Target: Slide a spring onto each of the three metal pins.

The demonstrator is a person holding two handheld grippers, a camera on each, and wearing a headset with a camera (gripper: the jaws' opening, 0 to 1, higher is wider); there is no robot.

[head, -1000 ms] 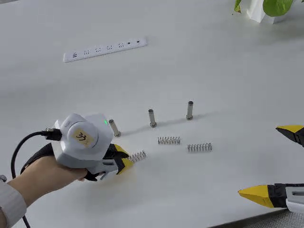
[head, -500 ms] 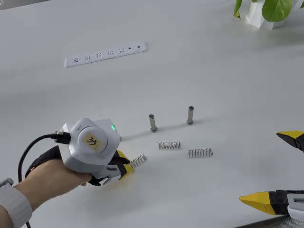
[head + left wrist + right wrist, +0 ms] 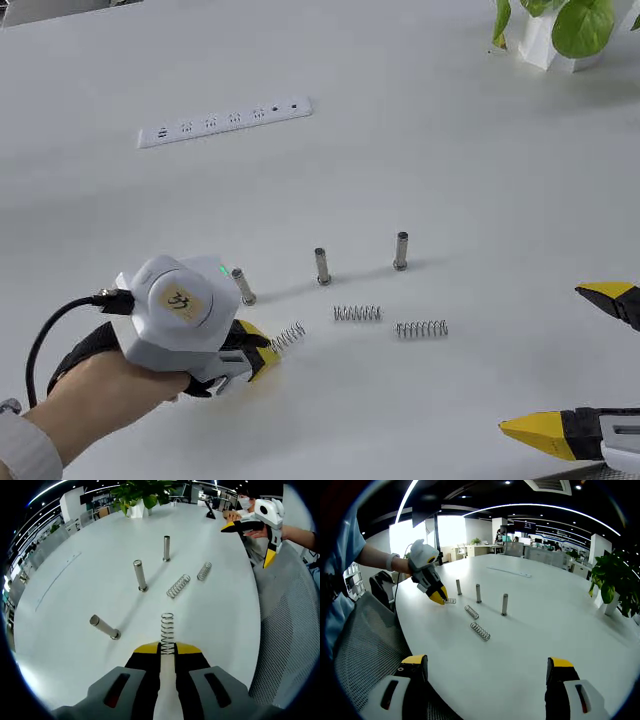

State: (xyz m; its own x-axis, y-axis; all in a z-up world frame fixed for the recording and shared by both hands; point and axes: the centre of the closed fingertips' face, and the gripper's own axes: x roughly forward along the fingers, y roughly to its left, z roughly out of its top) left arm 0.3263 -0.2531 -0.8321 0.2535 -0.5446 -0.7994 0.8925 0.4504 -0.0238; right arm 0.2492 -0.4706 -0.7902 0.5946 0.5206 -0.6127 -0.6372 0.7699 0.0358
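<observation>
Head view: bright, even, diffuse light on the white table (image 3: 480, 150), with sharp focus and no glare. The middle pin (image 3: 322, 266) throws a long, soft, faint shadow to the left. Gripper views: strong fisheye bend, table rim curved, edges stretched, near jaws of the left gripper (image 3: 167, 649) slightly soft. In the right gripper view, ceiling light strips (image 3: 520, 507) and a window (image 3: 451, 530) are blown to white and the room behind is darker.
</observation>
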